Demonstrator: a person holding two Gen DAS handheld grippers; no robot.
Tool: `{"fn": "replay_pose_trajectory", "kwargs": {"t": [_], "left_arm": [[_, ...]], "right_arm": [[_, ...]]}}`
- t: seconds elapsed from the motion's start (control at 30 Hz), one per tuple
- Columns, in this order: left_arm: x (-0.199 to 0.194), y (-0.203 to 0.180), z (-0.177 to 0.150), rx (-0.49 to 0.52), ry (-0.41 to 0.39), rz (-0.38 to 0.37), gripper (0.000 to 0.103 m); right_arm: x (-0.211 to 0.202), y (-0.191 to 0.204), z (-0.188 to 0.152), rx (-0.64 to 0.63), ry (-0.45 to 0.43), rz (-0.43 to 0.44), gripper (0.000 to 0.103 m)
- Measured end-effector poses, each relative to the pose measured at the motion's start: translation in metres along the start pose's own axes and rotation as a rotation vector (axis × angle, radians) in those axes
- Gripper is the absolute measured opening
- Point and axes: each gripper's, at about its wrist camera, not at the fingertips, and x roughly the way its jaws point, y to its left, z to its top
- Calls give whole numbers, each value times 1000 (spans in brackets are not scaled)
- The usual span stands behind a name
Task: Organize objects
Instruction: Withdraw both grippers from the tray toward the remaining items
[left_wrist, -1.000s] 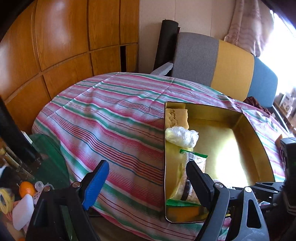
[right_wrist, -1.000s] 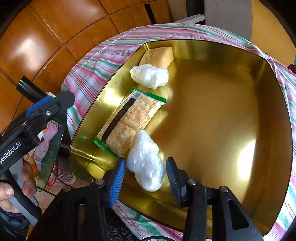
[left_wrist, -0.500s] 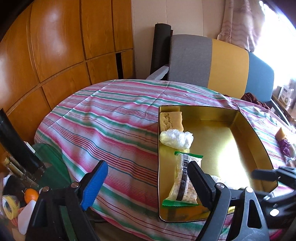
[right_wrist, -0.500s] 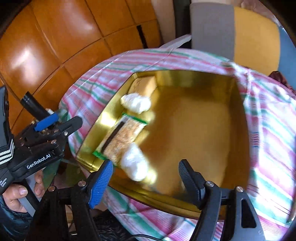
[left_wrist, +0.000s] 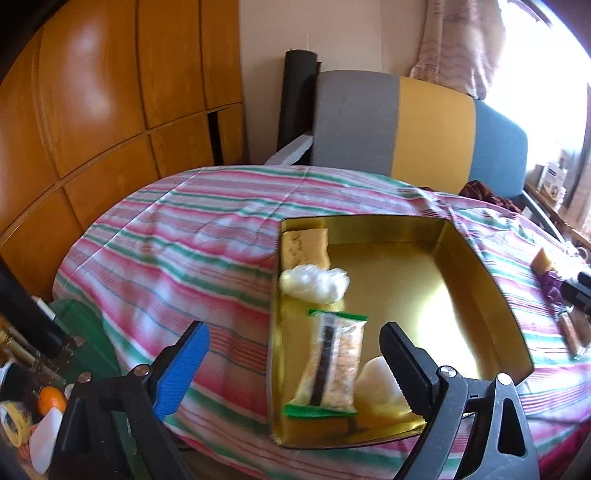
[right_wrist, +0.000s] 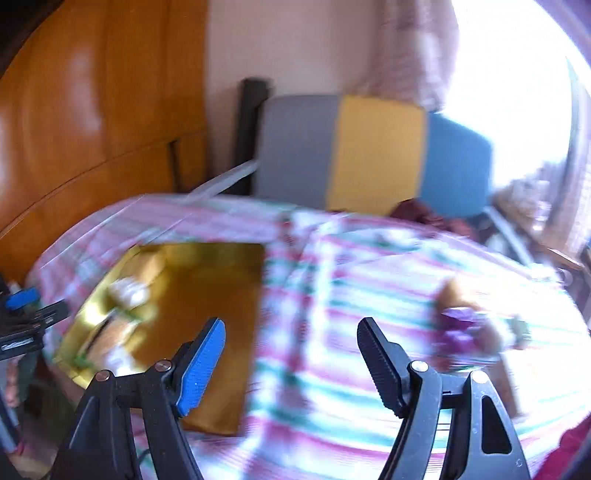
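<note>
A gold tin (left_wrist: 480, 266) lies on the striped cloth. Along its left wall sit a yellow cake slab (left_wrist: 303, 247), a white wrapped bundle (left_wrist: 314, 282), a cracker pack (left_wrist: 332, 362) and a second white bundle (left_wrist: 376, 380). My left gripper (left_wrist: 293, 332) hovers over the tin's near left corner; its jaws are opening and grip nothing. The right wrist view is blurred: my right gripper (right_wrist: 291, 325) is open and empty above the cloth, to the right of the tin (right_wrist: 207, 280). A purple-wrapped item (right_wrist: 461, 328) and a yellow-brown piece (right_wrist: 454, 291) lie further right.
A grey, yellow and blue seat back (left_wrist: 399, 125) stands behind the table, with wooden wall panels (left_wrist: 110, 110) on the left. Below the table's left edge are a glass shelf (left_wrist: 81, 325) and an orange (left_wrist: 51, 400). Brown bars (left_wrist: 572, 332) lie on the cloth at far right.
My right gripper opened, left the second white bundle in the tin, then rose and swung right over the cloth. My left gripper drew back slightly and spread wider.
</note>
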Motion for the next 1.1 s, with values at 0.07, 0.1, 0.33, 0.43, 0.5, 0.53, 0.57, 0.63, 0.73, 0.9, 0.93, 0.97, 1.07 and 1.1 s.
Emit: {"fn": "replay_pose_trajectory", "kwargs": {"t": [0.07, 0.1, 0.33, 0.43, 0.5, 0.53, 0.57, 0.63, 0.73, 0.9, 0.93, 0.97, 1.07, 1.1], "left_arm": [[-1, -10, 4, 15, -7, -28, 95], [-1, -16, 7, 28, -11, -44, 95], [-7, -75, 26, 117, -42, -197, 96], [-2, -107, 32, 165, -10, -275, 96], [0, -132, 34, 185, 14, -333, 96], [1, -147, 35, 206, 30, -362, 96], [2, -161, 35, 228, 43, -384, 96], [4, -186, 34, 262, 63, -424, 96], [6, -229, 33, 305, 114, -512, 96], [24, -302, 27, 355, 217, -572, 96], [30, -317, 24, 361, 246, -578, 96], [34, -327, 21, 362, 266, -586, 94], [47, -367, 13, 367, 335, -619, 85], [52, -379, 10, 372, 360, -625, 82]], "right_arm": [[1, -28, -2, 74, 31, -41, 75], [4, -46, -5, 136, 69, -48, 75], [-4, -159, -37, 468, 142, -117, 75], [-18, -194, -49, 529, 133, -191, 75], [-24, -218, -57, 580, 138, -208, 75], [-26, -231, -62, 604, 142, -221, 75], [-29, -241, -66, 624, 142, -233, 75], [-33, -257, -72, 664, 140, -244, 75], [-39, -276, -82, 725, 132, -236, 76], [-45, -289, -92, 809, 103, -177, 77], [-46, -292, -94, 826, 90, -167, 77], [-47, -294, -96, 841, 83, -158, 78], [-47, -298, -100, 879, 74, -133, 79], [-47, -299, -101, 886, 71, -127, 79]]}}
